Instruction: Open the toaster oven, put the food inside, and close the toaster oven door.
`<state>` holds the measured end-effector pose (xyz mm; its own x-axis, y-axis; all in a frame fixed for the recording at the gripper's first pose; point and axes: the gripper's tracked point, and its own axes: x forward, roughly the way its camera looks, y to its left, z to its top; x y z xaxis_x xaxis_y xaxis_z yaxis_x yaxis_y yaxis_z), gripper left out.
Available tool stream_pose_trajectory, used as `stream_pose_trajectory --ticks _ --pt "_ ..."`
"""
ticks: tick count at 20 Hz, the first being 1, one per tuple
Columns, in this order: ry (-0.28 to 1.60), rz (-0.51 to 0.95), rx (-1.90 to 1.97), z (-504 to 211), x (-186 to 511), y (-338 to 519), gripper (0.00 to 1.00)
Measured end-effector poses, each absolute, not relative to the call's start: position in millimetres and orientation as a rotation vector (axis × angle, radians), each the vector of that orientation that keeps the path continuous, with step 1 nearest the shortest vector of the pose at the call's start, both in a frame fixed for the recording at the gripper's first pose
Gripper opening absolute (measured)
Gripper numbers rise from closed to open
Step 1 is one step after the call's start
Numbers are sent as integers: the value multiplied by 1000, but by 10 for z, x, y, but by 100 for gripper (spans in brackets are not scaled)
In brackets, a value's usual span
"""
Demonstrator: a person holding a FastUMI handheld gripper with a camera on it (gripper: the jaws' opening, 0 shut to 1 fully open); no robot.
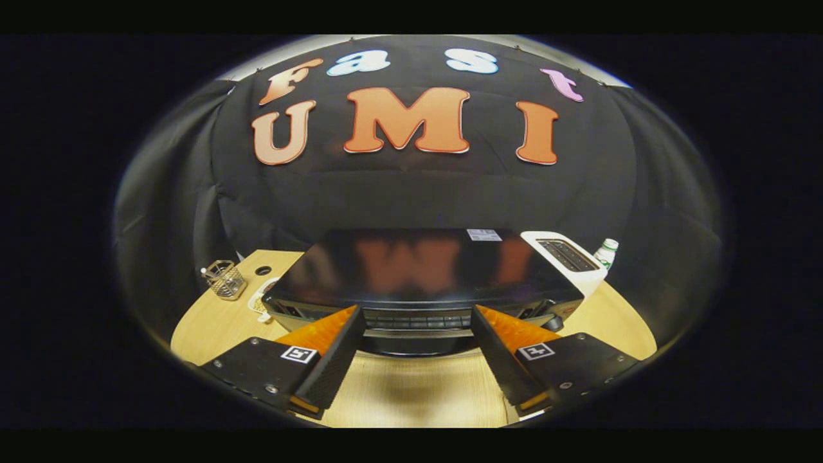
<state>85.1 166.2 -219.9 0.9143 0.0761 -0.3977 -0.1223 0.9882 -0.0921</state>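
Note:
A black toaster oven (418, 267) stands on the wooden table (411, 392) just ahead of my fingers, seen from above its glossy top. Its door is shut, and the metal handle bar (415, 333) runs across the top of the front between my two fingertips. My gripper (415, 318) is open, one finger on each side of the handle's span, with nothing held. A white plate (260, 301) peeks out at the oven's left side; what lies on it is hidden.
A white slot toaster (569, 257) stands right of the oven, with a bottle (605, 252) behind it. A wire basket (225, 280) sits at the table's far left. Black cloth walls close the booth behind.

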Motion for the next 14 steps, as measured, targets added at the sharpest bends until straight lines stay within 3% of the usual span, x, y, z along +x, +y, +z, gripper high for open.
stream_pose_trajectory --ticks 5,14 --pt "568 82 -159 -2869 382 1553 98" --pt "628 61 -123 -3301 14 1474 98"
